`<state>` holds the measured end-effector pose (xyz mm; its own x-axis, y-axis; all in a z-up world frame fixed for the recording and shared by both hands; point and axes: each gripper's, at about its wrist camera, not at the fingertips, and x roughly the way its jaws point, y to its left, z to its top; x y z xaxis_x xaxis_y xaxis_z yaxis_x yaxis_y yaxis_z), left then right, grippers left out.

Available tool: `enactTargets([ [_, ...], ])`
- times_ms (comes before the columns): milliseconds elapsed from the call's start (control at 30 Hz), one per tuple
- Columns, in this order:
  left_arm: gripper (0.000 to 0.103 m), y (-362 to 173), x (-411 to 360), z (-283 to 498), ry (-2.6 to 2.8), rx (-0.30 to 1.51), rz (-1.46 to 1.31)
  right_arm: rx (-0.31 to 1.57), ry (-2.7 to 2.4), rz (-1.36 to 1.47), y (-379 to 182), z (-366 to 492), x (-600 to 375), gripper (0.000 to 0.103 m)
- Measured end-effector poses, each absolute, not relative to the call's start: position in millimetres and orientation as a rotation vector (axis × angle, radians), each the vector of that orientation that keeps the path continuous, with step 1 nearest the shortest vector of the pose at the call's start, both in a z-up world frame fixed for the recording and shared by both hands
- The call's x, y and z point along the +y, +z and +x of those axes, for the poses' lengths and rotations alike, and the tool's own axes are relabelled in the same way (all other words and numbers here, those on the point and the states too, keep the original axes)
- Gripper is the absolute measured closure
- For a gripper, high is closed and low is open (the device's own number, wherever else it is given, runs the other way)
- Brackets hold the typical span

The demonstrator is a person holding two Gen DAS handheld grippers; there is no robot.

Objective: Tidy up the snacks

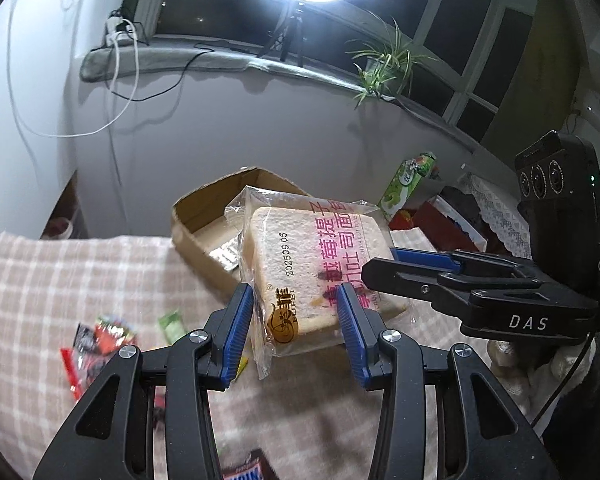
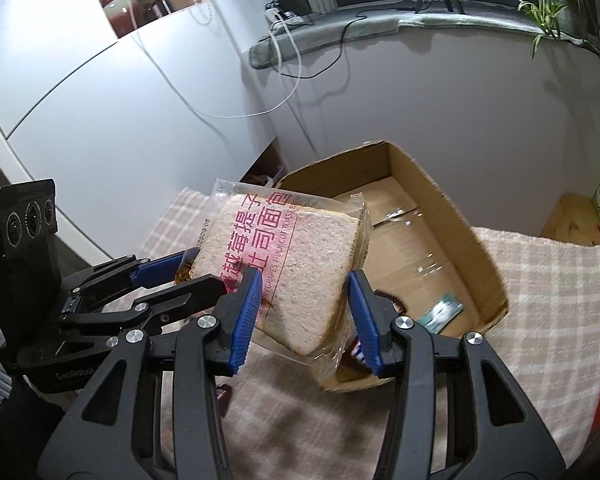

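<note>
A clear bag of sliced toast bread with pink print point(image 1: 316, 268) point(image 2: 288, 264) hangs in the air above the checked tablecloth, just in front of an open cardboard box point(image 1: 204, 224) point(image 2: 440, 216). My left gripper point(image 1: 296, 320) is shut on one end of the bag; it also shows at the left of the right wrist view point(image 2: 180, 270). My right gripper point(image 2: 302, 308) is shut on the other end; it also shows at the right of the left wrist view point(image 1: 424, 262). The box holds a small packet point(image 2: 440, 312) and a silvery one point(image 1: 226, 254).
Loose snack packets lie on the cloth at the left: red ones point(image 1: 96, 344) and a green one point(image 1: 172, 324). A dark bar wrapper point(image 1: 248, 470) lies near the front edge. A green carton point(image 1: 408, 184) and a red box point(image 1: 444, 224) stand at the right.
</note>
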<state>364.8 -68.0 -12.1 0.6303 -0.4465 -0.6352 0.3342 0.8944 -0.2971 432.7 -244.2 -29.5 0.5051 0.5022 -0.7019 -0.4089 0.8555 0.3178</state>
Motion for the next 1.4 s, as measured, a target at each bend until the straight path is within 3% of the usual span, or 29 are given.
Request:
enactTargets([
  [800, 0.061, -49, -104, 430, -0.433, 0.855, -0.118, 0.939, 0.459, 0.074, -73, 495, -256, 0.056],
  [933, 0.061, -56, -106, 436, -0.399, 0.878, -0.097, 0.942, 0.433, 0.080, -77, 497, -260, 0.050],
  [1400, 0.061, -44, -90, 420, -0.402, 0.861, -0.108, 0.918, 0.472, 0.064, -57, 471, -255, 0.049],
])
